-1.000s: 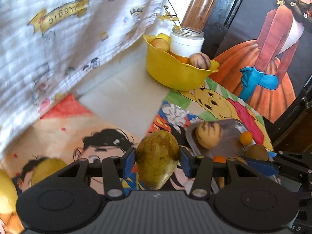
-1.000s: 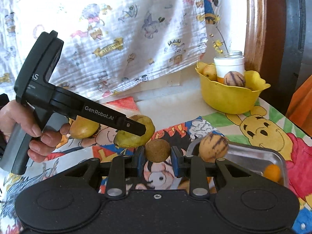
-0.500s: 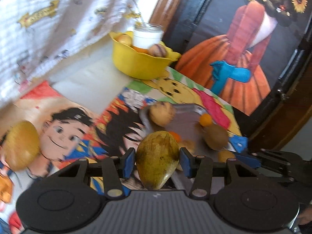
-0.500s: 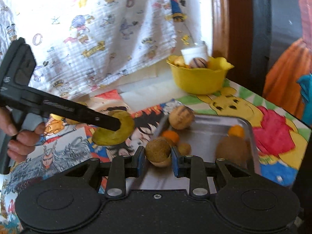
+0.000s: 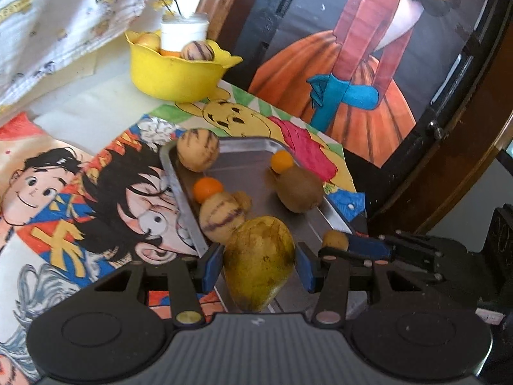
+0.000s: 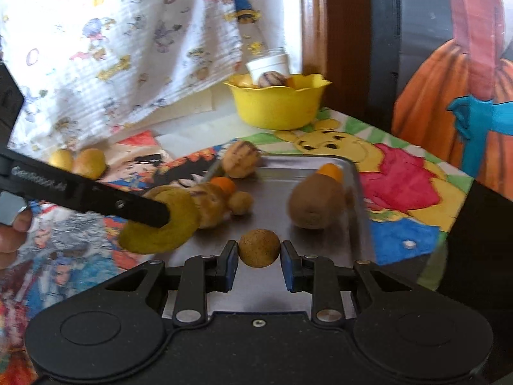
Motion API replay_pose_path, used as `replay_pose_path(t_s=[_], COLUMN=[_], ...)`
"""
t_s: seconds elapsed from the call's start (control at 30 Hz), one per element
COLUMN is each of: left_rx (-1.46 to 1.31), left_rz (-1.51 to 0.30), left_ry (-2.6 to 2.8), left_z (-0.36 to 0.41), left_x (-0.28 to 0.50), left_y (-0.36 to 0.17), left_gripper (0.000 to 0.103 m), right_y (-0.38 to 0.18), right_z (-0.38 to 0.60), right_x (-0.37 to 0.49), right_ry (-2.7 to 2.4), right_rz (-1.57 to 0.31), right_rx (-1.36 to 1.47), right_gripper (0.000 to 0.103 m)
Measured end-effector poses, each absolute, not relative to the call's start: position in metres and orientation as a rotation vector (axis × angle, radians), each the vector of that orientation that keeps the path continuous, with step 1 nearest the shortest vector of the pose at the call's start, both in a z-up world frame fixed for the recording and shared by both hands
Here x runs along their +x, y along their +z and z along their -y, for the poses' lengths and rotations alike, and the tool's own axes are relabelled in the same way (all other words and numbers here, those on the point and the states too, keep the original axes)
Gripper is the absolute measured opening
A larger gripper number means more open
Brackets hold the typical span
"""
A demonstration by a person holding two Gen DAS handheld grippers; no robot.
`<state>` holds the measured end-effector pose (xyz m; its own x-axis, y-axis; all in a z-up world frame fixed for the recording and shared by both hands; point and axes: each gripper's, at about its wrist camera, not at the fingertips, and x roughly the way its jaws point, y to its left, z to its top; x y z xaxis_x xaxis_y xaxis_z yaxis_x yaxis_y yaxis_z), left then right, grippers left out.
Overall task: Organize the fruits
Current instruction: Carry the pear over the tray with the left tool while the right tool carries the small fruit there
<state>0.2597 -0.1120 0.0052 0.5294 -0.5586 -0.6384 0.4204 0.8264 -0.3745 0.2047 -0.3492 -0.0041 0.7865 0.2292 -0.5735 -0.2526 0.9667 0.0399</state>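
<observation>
My left gripper [image 5: 259, 264] is shut on a yellow-green mango [image 5: 259, 261] and holds it over the near end of the metal tray [image 5: 243, 149]. My right gripper [image 6: 259, 252] is shut on a small round brown fruit [image 6: 259, 247] above the tray's [image 6: 320, 243] near edge. The tray holds a striped melon [image 5: 198, 150], another striped fruit [image 5: 221, 216], two small orange fruits [image 5: 207, 188], and a brown kiwi [image 5: 299, 191]. The mango also shows in the right wrist view [image 6: 160, 221], with the left gripper's finger across it.
A yellow bowl [image 5: 174, 72] with fruit and a white jar [image 5: 182, 32] stands at the back. Two yellow fruits [image 6: 80, 162] lie on the cartoon mat at the left. A patterned cloth hangs behind. A painted panel stands to the right.
Both grippers have moved right and forward over the tray, each still carrying its fruit. The tray now lies directly beneath them.
</observation>
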Motion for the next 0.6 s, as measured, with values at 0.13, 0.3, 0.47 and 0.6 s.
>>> replay_pose_path(t_s=[0.13,0.3,0.47,0.6], left_rx=[-0.175,-0.157,-0.147,-0.152], left_rz=[-0.839,-0.836,-0.837,-0.846], left_ry=[-0.585,-0.579,-0.570,-0.558], left_z=[0.120,0.127,0.130,0.129], left_x=[0.260,0.260,0.261,0.263], left_y=[-0.001,-0.005,-0.007,-0.010], left_gripper=[0.052,0.053,0.053,0.053], right_y=[-0.010,-0.017,-0.021,-0.024], right_z=[0.358,0.367,0.368,0.369], right_x=[0.211,0.222,0.228,0.230], right_ry=[0.212,0.195,0.189,0.186], right_rz=[-0.604,-0.608,-0.619,-0.626], right_rx=[-0.068,-0.062,-0.056,-0.054], right_gripper=[0.031,0.031,0.031,0.031])
